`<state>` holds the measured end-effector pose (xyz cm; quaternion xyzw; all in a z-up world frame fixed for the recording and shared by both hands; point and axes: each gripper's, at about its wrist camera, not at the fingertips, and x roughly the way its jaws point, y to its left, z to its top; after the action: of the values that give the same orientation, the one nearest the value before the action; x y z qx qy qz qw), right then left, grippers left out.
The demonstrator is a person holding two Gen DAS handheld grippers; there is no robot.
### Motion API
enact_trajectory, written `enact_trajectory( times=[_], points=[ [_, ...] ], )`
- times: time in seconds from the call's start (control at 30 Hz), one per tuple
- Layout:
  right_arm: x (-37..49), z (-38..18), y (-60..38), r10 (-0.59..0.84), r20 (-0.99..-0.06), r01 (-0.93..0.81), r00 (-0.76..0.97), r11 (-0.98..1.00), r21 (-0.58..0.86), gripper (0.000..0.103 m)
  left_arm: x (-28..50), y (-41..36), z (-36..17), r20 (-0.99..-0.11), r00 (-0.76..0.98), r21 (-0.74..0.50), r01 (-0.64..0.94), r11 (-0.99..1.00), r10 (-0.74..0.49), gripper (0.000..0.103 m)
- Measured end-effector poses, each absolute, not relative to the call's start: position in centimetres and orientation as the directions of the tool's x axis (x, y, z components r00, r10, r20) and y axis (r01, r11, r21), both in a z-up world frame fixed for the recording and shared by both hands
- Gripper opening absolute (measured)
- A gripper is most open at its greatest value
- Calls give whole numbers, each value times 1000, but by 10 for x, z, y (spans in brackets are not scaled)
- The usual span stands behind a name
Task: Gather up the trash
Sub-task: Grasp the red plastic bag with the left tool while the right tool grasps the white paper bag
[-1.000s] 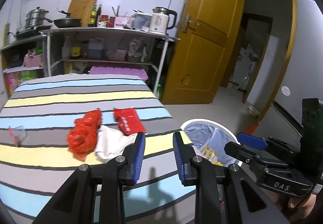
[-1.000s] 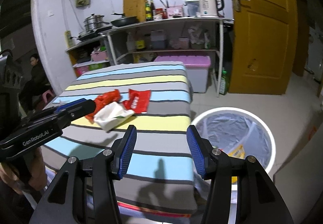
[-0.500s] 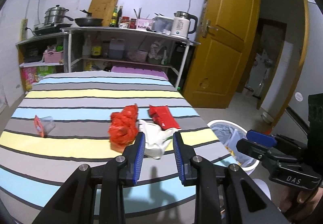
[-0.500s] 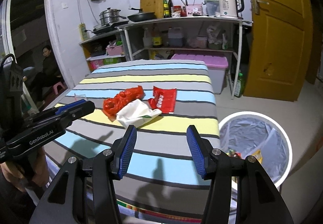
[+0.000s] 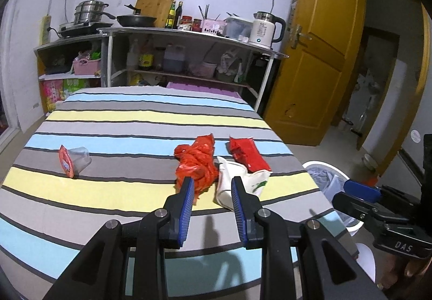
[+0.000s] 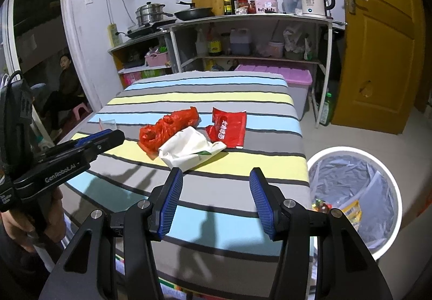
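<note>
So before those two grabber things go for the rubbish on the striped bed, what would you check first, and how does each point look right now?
1. Left gripper holds nothing: ok, jaws part open with only air between them.
2. Right gripper holds nothing: ok, jaws stand wide.
3. Trash within sight: ok. The red plastic bag, white bag and red wrapper lie bunched together, and a plastic cup lies apart.
4. Way to the pile is free: ok, only bare striped cover in front.
5. Lined bin ready: ok, open beside the bed.
6. Room left in the bin: cannot tell.

Cool, even indoor light, sharp focus, soft foreground shadows, strong fisheye bending with black corners.
</note>
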<state>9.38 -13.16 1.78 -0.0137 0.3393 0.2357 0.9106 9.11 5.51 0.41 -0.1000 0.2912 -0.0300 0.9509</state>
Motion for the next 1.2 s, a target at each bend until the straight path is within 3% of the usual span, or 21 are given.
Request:
enact_trajectory(
  times=[0.2, 0.73, 1.0, 1.03, 1.2],
  points=[
    [104, 11, -122, 438, -634, -448, 638, 880, 157, 53, 108, 67, -3, -561, 822, -209, -26, 978, -98, 36],
    [160, -24, -94, 497, -694, -410, 521, 859, 307, 53, 163, 84, -31, -623, 770, -280, -53, 958, -140, 38],
    [188, -45, -83, 534, -716, -353, 450, 843, 407, 52, 174, 81, -38, -637, 750, -287, -19, 958, -177, 45],
    [190, -47, -82, 538, -718, -345, 440, 840, 418, 52, 174, 79, -40, -639, 746, -285, -7, 958, -185, 45],
    [194, -50, -84, 544, -717, -326, 436, 838, 437, 27, 178, 79, -43, -647, 731, -307, 10, 952, -216, 45]
  ],
)
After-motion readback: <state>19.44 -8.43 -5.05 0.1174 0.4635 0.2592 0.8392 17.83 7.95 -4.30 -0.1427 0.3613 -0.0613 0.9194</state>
